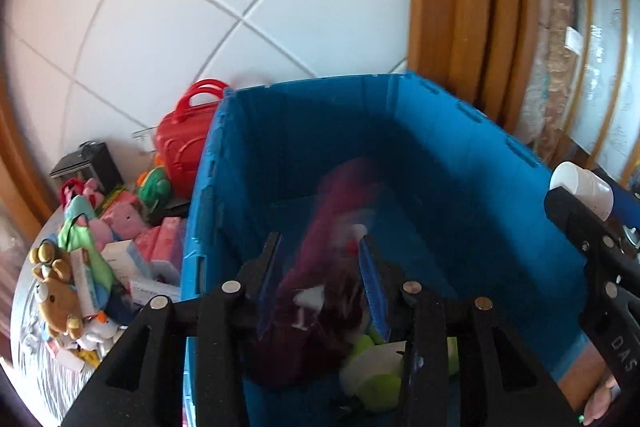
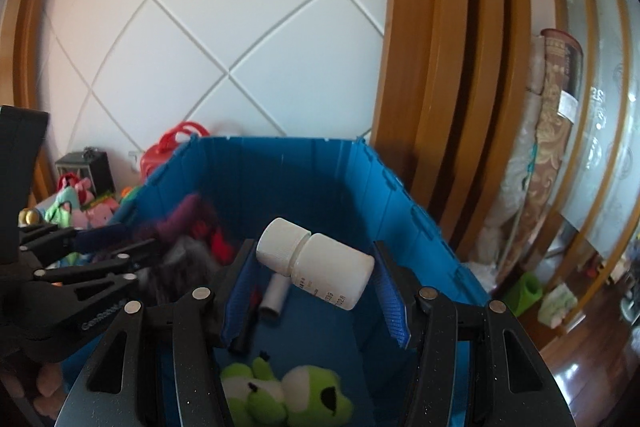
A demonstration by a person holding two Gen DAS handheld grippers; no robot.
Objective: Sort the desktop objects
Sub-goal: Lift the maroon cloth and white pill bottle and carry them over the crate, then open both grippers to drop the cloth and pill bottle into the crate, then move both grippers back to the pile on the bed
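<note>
A deep blue bin (image 1: 320, 83) fills both views. My left gripper (image 1: 320, 243) hangs over it, jaws a little apart, with a blurred maroon plush (image 1: 320, 267) loose between the fingers. From the right wrist view, that left gripper (image 2: 140, 237) reaches in from the left, the maroon plush (image 2: 180, 219) at its tips. My right gripper (image 2: 316, 247) is shut on a white pill bottle (image 2: 336, 267), held crosswise above the bin (image 2: 280, 141). The bottle (image 1: 580, 191) also shows at the right edge of the left wrist view. A green frog plush (image 2: 288, 395) lies in the bin.
Inside the bin also lie a white tube (image 2: 274, 295) and a black pen-like thing (image 2: 246, 323). Left of it, a round table (image 1: 28, 327) carries a bear plush (image 1: 60, 303), boxes, other toys and a red case (image 1: 184, 143). A rolled carpet (image 2: 556, 147) leans at right.
</note>
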